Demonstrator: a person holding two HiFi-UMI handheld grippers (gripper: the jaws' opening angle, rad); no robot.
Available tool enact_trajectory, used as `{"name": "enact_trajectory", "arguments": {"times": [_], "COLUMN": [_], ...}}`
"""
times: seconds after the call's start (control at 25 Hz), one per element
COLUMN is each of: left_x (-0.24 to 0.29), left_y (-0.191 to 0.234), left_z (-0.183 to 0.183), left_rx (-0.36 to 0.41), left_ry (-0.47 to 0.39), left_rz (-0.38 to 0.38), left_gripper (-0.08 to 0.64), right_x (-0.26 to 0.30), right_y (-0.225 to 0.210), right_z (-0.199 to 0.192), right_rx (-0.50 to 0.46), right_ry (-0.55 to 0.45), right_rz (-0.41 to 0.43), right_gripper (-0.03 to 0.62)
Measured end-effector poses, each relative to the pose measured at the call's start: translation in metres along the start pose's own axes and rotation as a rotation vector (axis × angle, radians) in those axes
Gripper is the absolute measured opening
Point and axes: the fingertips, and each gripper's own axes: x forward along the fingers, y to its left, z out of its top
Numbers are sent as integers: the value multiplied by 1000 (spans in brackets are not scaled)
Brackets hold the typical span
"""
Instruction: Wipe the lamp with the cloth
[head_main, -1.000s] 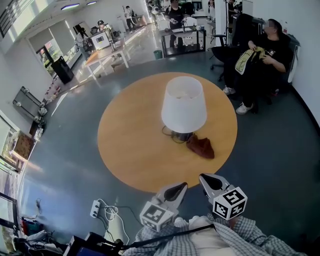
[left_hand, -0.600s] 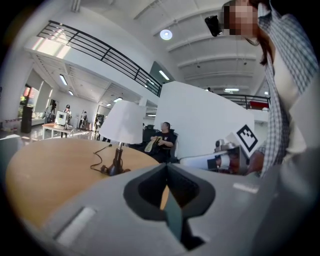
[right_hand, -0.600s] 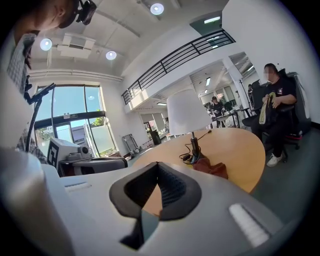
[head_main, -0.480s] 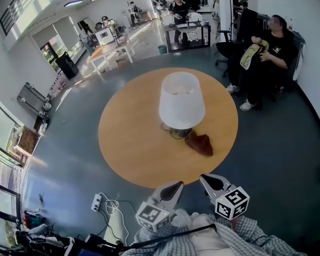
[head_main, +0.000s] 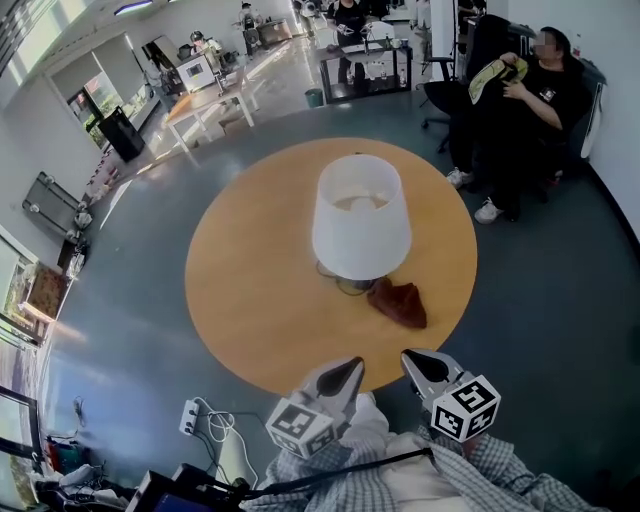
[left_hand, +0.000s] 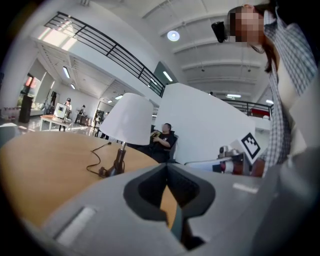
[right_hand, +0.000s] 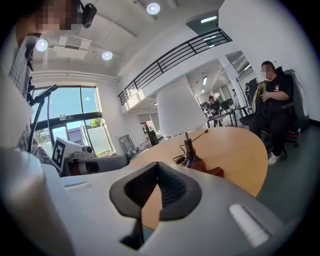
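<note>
Moving closer to table (head_main: 250, 300): left tool (head_main: 352, 363), right tool (head_main: 410, 355).

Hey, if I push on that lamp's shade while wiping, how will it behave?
The lamp looks top-heavy: a wide shade on a thin stem and small base, so a sideways push would probably tip it. On the smooth wooden table it may also slide.

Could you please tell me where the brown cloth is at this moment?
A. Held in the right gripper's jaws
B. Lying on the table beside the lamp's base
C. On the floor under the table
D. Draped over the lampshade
B: the brown cloth lies on the round table right by the base of the lamp, while the right gripper has its jaws together and empty.
</note>
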Motion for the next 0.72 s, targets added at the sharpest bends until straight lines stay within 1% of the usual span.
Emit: {"name": "enact_trajectory", "arguments": {"times": [0.12, 0.32, 0.52, 0.64, 0.72], "left_x": [14, 34, 54, 69, 78], "left_y": [19, 57, 83, 87, 87], "left_z": [9, 15, 13, 11, 6], "left_rx": [-75, -250, -407, -462, -489], "left_ry": [-22, -82, -106, -90, -104], "left_rz": [-54, -135, -208, -237, -280], "left_gripper": [0, 0, 0, 0, 0], "right_x": [18, 49, 62, 65, 69], "right_y": [-10, -32, -43, -53, -60], "right_z": [7, 17, 24, 26, 24], "right_rx": [-18, -31, -24, -11, -9], "right_ry": [25, 46, 59, 74, 89], "right_rz": [-10, -47, -91, -109, -111], "right_gripper": [3, 3, 3, 3, 3]}}
